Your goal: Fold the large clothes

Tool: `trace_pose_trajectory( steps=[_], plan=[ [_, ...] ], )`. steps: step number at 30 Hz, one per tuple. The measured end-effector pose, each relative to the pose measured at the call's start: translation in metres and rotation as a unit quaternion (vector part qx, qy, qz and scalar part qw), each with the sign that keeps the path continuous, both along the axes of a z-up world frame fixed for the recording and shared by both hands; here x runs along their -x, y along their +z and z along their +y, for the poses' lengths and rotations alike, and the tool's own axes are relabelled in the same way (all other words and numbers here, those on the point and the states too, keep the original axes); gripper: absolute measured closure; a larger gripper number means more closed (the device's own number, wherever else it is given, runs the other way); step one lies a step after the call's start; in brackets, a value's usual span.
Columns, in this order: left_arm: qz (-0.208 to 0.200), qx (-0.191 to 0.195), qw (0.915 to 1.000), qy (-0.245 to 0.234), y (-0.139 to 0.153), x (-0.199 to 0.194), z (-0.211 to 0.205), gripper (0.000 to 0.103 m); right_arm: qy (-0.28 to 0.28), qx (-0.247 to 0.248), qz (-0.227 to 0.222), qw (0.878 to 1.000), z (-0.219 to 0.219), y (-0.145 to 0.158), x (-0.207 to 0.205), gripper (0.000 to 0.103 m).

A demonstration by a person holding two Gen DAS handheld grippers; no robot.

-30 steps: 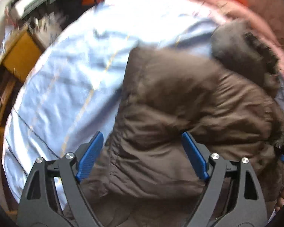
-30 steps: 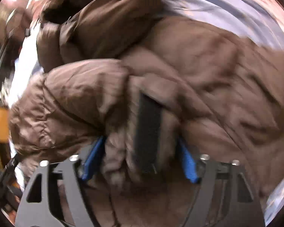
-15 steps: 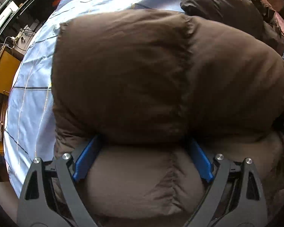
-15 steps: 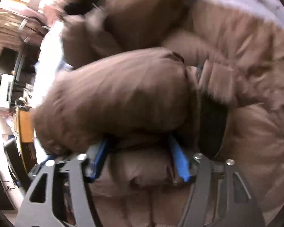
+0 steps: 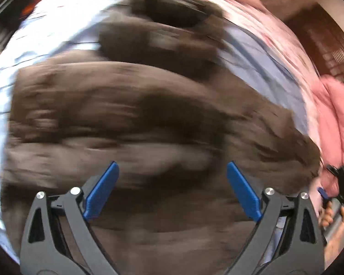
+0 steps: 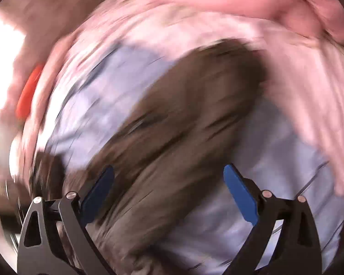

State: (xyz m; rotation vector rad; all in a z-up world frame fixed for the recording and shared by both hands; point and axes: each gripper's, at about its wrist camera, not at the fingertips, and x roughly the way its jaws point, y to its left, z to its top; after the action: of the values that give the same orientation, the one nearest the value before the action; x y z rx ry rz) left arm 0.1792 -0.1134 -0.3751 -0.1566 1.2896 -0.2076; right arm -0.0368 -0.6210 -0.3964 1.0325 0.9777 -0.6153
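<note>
Brown puffy coat (image 5: pixel 130 119) lies on the pale blue sheet (image 5: pixel 259 52), right in front of both tools. Both pictures are very blurry, so small parts are hard to make out.

In the left wrist view the coat fills almost the whole picture. It runs from 9 o'clock across to 3 o'clock, and its dark hood (image 5: pixel 174 16) sits up at 12 o'clock. The left gripper (image 5: pixel 173 192) has its jaws spread wide, with nothing between them, and the coat is straight ahead at 12 o'clock.

In the right wrist view the coat (image 6: pixel 181 123) makes a long shape from 7 o'clock up to 1 o'clock. The right gripper (image 6: pixel 168 194) is also spread wide and holds nothing. The coat is mostly on its 9 o'clock side, and blue sheet (image 6: pixel 275 183) is under its other blue pad. Pink bedding (image 6: pixel 240 11) lies past the sheet.

I think the left gripper is better lined up for the next grab, since the coat sits square before it.
</note>
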Motion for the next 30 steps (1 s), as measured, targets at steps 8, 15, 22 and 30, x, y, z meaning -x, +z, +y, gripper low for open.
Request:
trace_pose_trajectory(
  steps=[8,15,22,30],
  plan=[
    [0.017,-0.060,0.9924,-0.106,-0.060,0.012,-0.189,0.005,-0.043,-0.105,-0.053,0.992,-0.083,-0.066,-0.008,0.015],
    [0.057,-0.093,0.9857,-0.128,-0.106,0.023,-0.228,0.005,-0.012,-0.061,-0.082,0.995,-0.078,-0.042,-0.019,0.100],
    [0.099,-0.131,0.9753,-0.148,-0.147,0.018,-0.256,0.002,-0.004,0.006,-0.028,1.000,-0.071,-0.033,-0.014,0.101],
    [0.014,-0.075,0.9928,-0.092,-0.049,0.070,-0.130,0.006,0.126,0.095,-0.170,0.973,0.039,0.114,-0.052,0.100]
  ],
)
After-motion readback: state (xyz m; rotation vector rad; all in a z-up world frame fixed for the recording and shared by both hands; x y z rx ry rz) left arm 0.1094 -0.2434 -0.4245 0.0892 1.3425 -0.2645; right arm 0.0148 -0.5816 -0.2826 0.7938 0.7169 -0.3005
